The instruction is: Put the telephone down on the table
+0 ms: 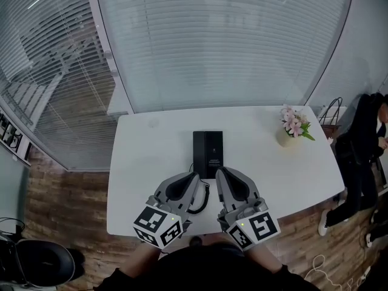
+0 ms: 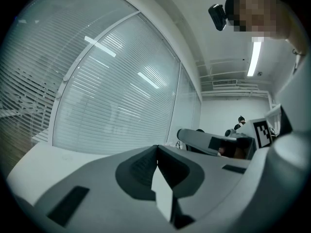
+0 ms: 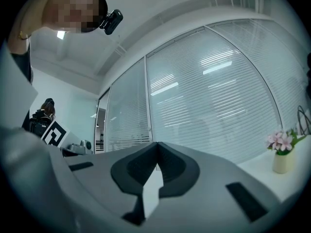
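1. The telephone [image 1: 208, 154] lies flat on the white table [image 1: 145, 162], near its middle, dark and oblong.
2. Both grippers sit at the table's near edge, at 6 o'clock from the telephone. The left gripper [image 1: 194, 177] points toward 1 o'clock and the right gripper [image 1: 219, 172] toward 11 o'clock, so their tips lean toward each other just short of the telephone.
3. Each pair of jaws is pressed together at the tips with nothing between them (each gripper view shows only a sliver of table through the hollow behind).
4. A black coiled cord [image 1: 205, 200] curls on the table between the two grippers.
5. A pot of pink flowers [image 1: 293, 128] stands at 2 o'clock from the telephone, well apart from it, near the table's far right corner.
6. A person in black [image 1: 362, 153] stands on the wooden floor [image 1: 66, 190] past the table's right end.
7. Glass walls with blinds [image 1: 224, 41] rise behind the table at 12 o'clock.
8. The left gripper view [image 2: 157, 147] shows the right gripper [image 2: 214, 142] at 2 o'clock and no telephone.
9. The right gripper view [image 3: 156, 143] catches the flowers [image 3: 280, 153] at 3 o'clock, and no telephone either; only the head view shows it.
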`<state>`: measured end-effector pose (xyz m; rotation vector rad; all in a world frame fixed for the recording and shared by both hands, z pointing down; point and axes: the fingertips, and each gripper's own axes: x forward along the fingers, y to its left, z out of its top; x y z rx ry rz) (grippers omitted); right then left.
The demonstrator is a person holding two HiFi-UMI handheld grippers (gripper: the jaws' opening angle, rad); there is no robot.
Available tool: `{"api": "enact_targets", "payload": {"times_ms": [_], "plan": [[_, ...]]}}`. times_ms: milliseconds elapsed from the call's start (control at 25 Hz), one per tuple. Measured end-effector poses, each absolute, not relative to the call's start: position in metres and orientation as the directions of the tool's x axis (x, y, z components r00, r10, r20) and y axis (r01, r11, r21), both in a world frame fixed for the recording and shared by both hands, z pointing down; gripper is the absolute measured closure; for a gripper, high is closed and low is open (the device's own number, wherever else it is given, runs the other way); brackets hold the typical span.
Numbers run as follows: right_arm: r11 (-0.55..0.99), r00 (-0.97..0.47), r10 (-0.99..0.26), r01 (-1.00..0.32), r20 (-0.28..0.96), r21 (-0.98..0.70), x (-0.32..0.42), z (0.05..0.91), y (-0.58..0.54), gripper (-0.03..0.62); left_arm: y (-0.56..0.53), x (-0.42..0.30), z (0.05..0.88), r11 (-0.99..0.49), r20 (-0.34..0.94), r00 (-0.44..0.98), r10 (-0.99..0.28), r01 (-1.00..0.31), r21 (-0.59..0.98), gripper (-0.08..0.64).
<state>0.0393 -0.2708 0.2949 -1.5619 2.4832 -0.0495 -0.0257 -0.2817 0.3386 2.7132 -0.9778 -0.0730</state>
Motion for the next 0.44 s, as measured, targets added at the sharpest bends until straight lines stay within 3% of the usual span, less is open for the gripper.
{"api": "enact_targets", "payload": {"times_ms": [440], "plan": [[0.444, -0.421, -0.892, -0.886, -0.166, -0.134, 0.0347, 0.2939, -0.2669, 0.589, -0.2811, -0.0299, 0.3377, -0.74, 0.034, 0.769, -0.638, -0.625, 0.247, 0.548]]}}
